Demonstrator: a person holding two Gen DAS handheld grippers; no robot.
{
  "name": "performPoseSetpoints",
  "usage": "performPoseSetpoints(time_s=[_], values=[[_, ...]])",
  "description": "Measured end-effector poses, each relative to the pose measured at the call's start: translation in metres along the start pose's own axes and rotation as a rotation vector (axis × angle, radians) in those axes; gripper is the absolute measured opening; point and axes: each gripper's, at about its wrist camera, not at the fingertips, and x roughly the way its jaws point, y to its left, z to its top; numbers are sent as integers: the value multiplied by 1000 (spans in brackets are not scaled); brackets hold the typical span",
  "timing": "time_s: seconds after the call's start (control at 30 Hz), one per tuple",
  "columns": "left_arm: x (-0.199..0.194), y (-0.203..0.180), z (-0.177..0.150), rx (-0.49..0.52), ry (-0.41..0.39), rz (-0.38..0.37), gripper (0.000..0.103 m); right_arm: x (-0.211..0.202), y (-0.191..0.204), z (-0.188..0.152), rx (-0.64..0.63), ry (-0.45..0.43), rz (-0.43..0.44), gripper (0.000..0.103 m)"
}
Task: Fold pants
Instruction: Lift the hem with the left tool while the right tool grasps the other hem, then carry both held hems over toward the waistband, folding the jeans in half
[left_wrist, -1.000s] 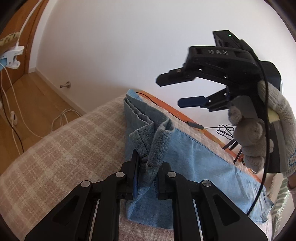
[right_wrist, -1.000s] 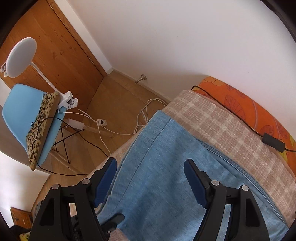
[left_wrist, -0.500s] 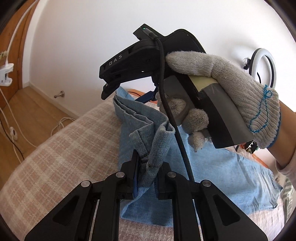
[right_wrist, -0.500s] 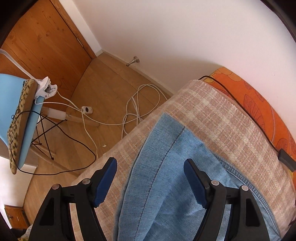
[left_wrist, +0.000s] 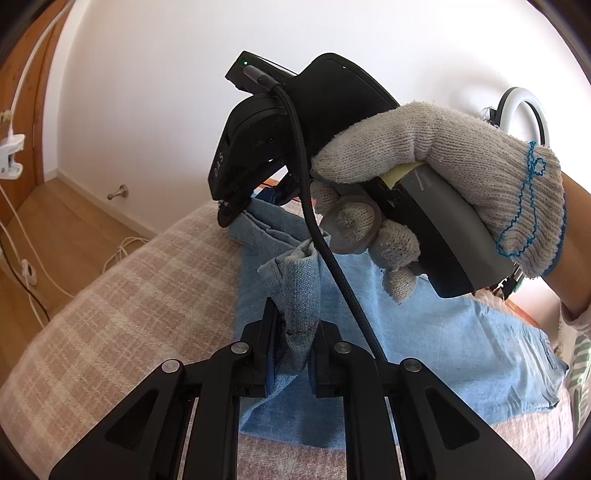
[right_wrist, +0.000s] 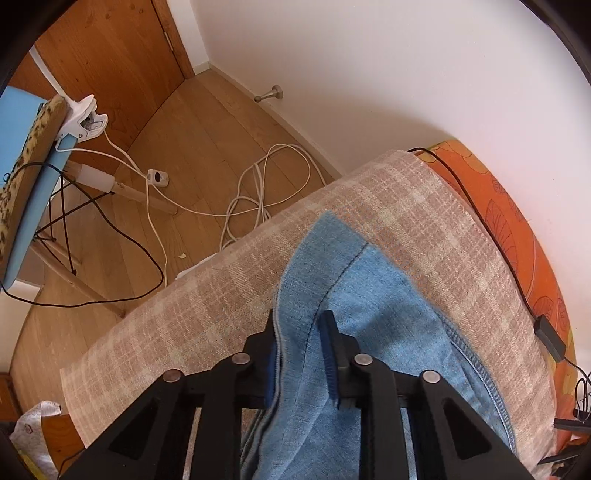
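Note:
Light blue denim pants (left_wrist: 424, 332) lie along a bed with a beige plaid cover (left_wrist: 129, 295). My left gripper (left_wrist: 293, 343) is shut on a raised fold of the denim at the near edge. Beyond it, a gloved hand (left_wrist: 443, 155) points my right gripper (left_wrist: 255, 203) steeply down at the pants' far end. In the right wrist view, the right gripper (right_wrist: 301, 347) has its jaws closing, and the blue pads pinch a ridge of the pants (right_wrist: 388, 295) near the hem by the corner of the plaid cover (right_wrist: 221, 295).
An orange patterned sheet (right_wrist: 517, 221) runs along the wall side with a black cable and adapter (right_wrist: 550, 334) on it. White cords (right_wrist: 258, 192) lie on the wooden floor by a blue chair (right_wrist: 22, 184). A ring light (left_wrist: 521, 107) stands at the right.
The right gripper swung down over the pants' far end, and its wide-open jaws came together on the denim. The left gripper kept its hold on the fold.

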Motion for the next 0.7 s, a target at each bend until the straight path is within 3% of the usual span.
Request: performPoseSetpoints(time_s=[0.1,0.33,0.7], values=[[0,-6,0,11,6,-4,11,-15,-15,-7,58,-50,49,5],[-10,-35,6,35,14,-30,11,-71,-54,-34,153,-164,91,4],[-36,-136,22,161,13,-107,11,-171,-127,-112,283,-318,78,4]])
